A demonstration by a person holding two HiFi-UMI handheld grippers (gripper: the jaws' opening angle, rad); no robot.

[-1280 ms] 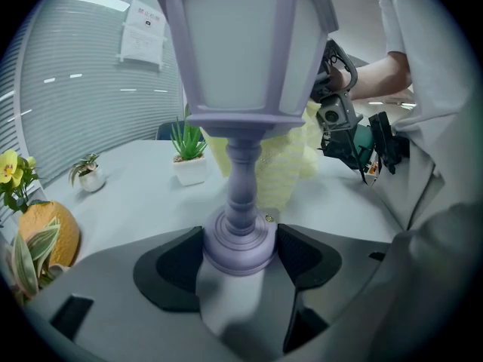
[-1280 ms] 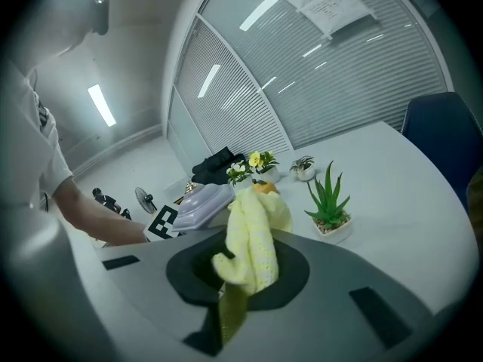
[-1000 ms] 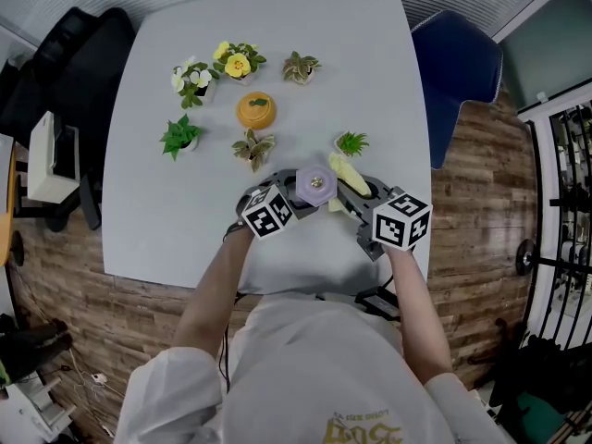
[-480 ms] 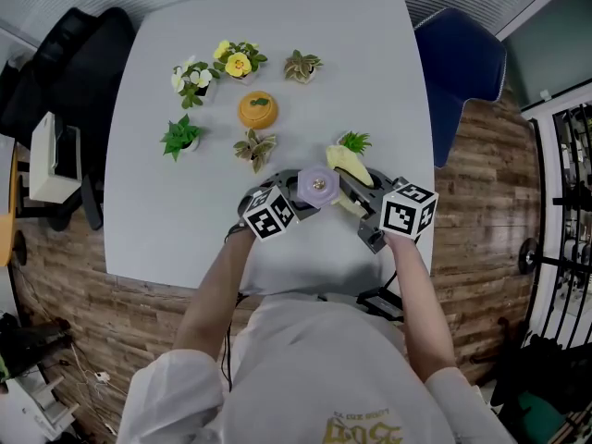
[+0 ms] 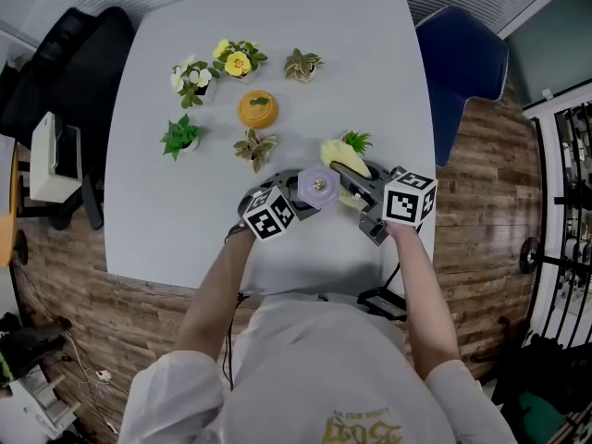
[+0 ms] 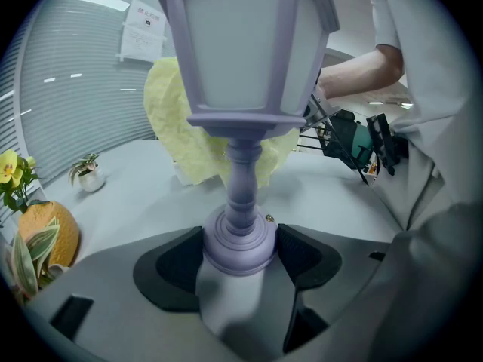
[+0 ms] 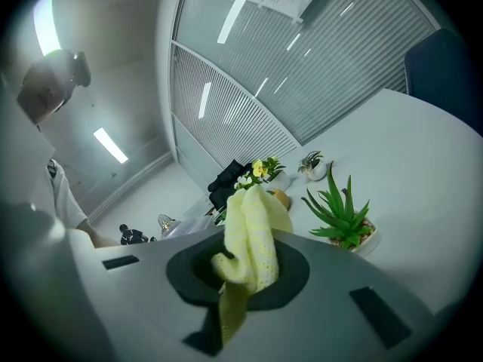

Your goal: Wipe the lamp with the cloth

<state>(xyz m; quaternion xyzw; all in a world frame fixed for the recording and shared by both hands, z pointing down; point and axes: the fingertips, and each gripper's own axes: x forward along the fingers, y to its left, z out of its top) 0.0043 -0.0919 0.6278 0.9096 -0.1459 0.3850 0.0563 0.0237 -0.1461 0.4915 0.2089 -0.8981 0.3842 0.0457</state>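
Left gripper (image 6: 240,259) clamped on round base of lilac plastic lantern lamp (image 6: 245,74). Right gripper (image 7: 245,274) pinching pale yellow knitted cloth (image 7: 251,243), cloth against lamp's far-right side.

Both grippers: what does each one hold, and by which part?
The left gripper clamps the purple lantern-shaped lamp by its round base; the right gripper pinches the pale yellow knitted cloth by a bunched fold.

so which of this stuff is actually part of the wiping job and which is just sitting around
Part of the job:
- lamp, gripped at its base by the left gripper
- yellow cloth, pinched in the right gripper

Just lying about:
- small potted plants on the table
- orange round ornament
- blue chair
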